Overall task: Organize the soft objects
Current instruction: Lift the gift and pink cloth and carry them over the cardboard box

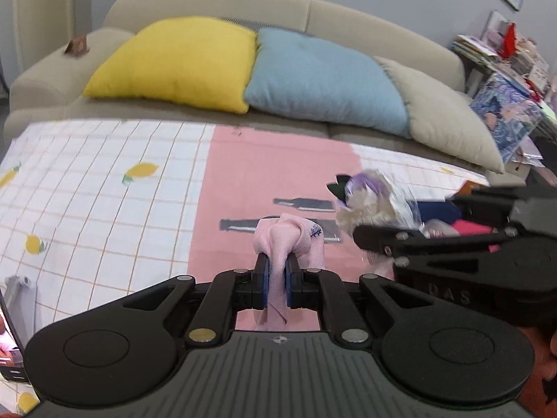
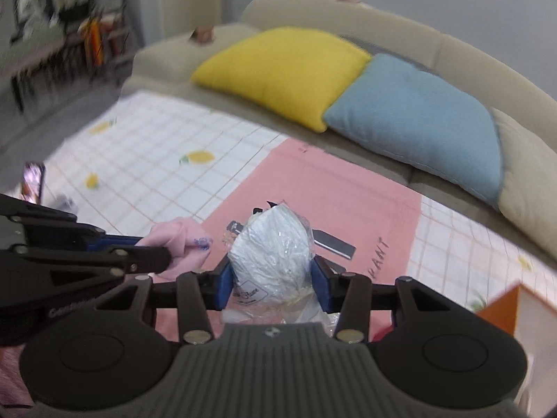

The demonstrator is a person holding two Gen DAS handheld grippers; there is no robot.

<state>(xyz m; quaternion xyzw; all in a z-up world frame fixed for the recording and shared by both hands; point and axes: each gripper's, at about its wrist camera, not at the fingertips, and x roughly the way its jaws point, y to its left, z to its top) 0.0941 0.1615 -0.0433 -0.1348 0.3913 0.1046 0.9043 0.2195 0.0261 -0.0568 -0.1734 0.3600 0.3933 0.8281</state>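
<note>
A: Left wrist view first. The left gripper (image 1: 277, 280) has its blue pads clamped on a pink cloth (image 1: 289, 244), bunched above the jaws with a tail hanging below them. It is held above the pink mat (image 1: 264, 170) that lies on the lemon-print checked cloth (image 1: 104, 188).

B: And the other tool?

A: At the right edge of this view the right gripper (image 1: 369, 237) carries a plush toy in a clear plastic bag (image 1: 372, 202), just beside the pink cloth.

B: So how should the carry go?

A: I judge both items are in transit. The cloth's loose tail could snag, so keep it lifted off the mat and keep the squeeze steady.

B: Right wrist view?

A: There the right gripper (image 2: 271, 287) is closed on the bagged plush toy (image 2: 275, 244), pads pressing the crinkled plastic on both sides. The left gripper (image 2: 163, 252) comes in from the left with the pink cloth (image 2: 184, 240) near the bag.

B: Risk?

A: Slick plastic may slide between the pads; I would grip the stuffing through it, not the film alone. An orange-sided box (image 2: 504, 310) shows at the lower right; whether it is the destination I cannot tell.
</note>
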